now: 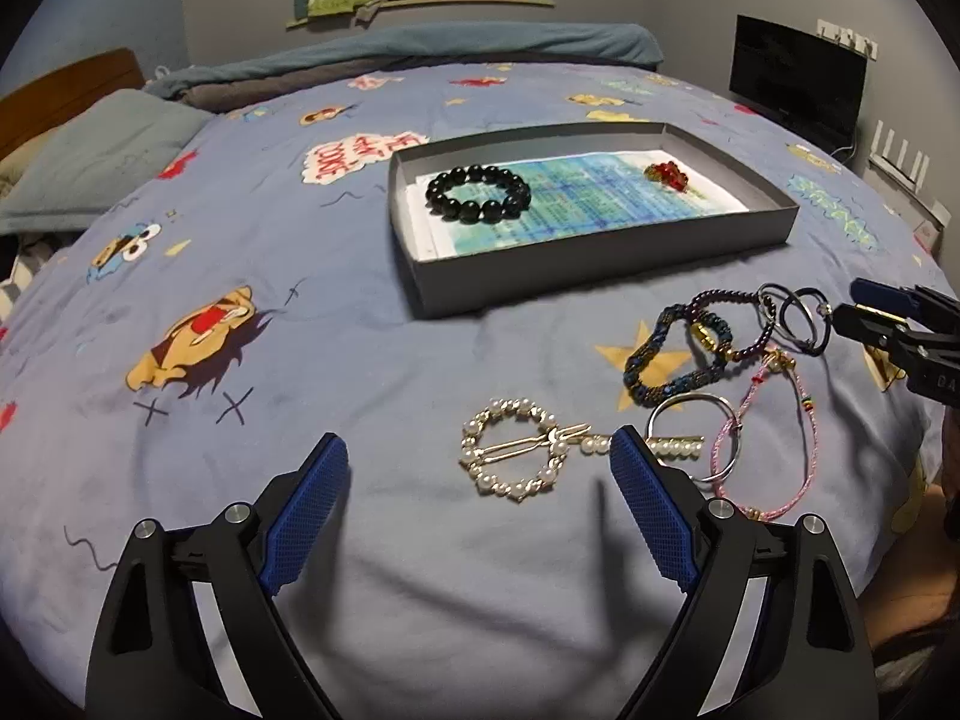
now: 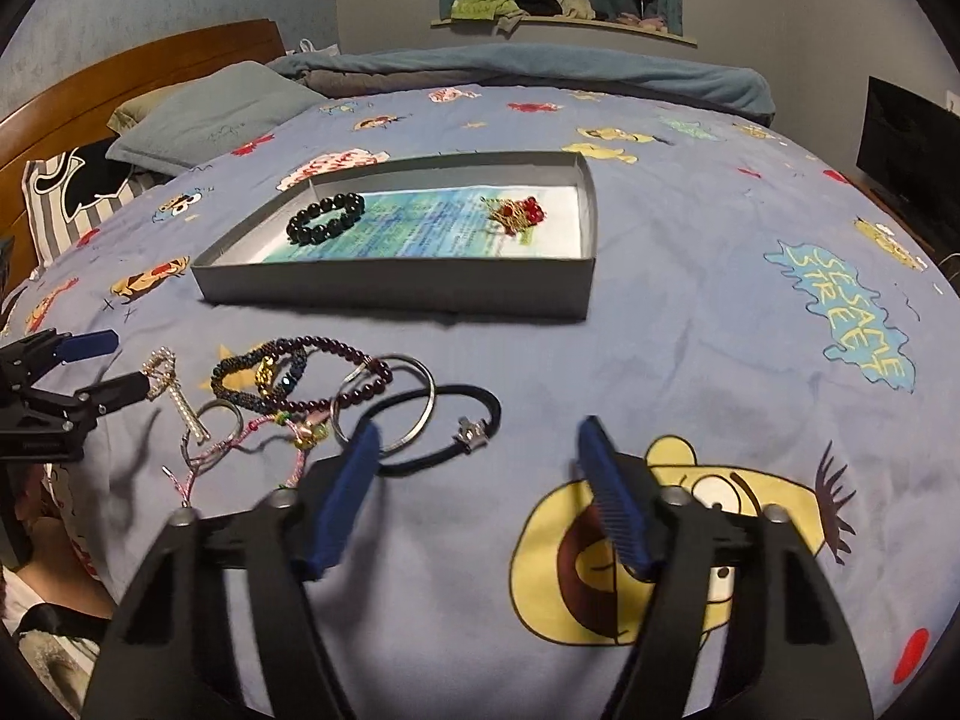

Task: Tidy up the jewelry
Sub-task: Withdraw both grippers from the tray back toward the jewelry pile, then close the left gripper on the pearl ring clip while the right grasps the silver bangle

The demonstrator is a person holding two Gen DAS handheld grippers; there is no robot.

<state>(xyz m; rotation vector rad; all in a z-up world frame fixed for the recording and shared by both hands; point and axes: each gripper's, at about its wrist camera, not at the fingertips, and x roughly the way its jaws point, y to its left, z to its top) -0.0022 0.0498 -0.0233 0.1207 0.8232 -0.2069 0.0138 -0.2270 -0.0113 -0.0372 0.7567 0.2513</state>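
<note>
A grey tray (image 1: 606,261) (image 2: 396,291) on the bed holds a black bead bracelet (image 1: 478,192) (image 2: 326,217) and a red-and-gold piece (image 1: 667,174) (image 2: 517,213). Loose jewelry lies in front of it: a pearl ring hair clip (image 1: 516,456) (image 2: 161,373), a dark blue beaded bracelet (image 1: 678,360) (image 2: 258,381), a purple bead strand (image 2: 354,378), silver bangles (image 1: 696,438) (image 2: 390,408), pink cords (image 1: 780,462) (image 2: 240,450) and a black hair tie (image 2: 444,426). My left gripper (image 1: 480,480) is open just before the pearl clip. My right gripper (image 2: 480,474) is open near the hair tie.
The bed carries a blue cartoon-print cover (image 1: 240,360). Pillows (image 2: 210,114) and a wooden headboard (image 2: 150,66) lie at the left, a rolled blanket (image 1: 420,54) at the far side. A dark monitor (image 1: 792,78) stands at the right.
</note>
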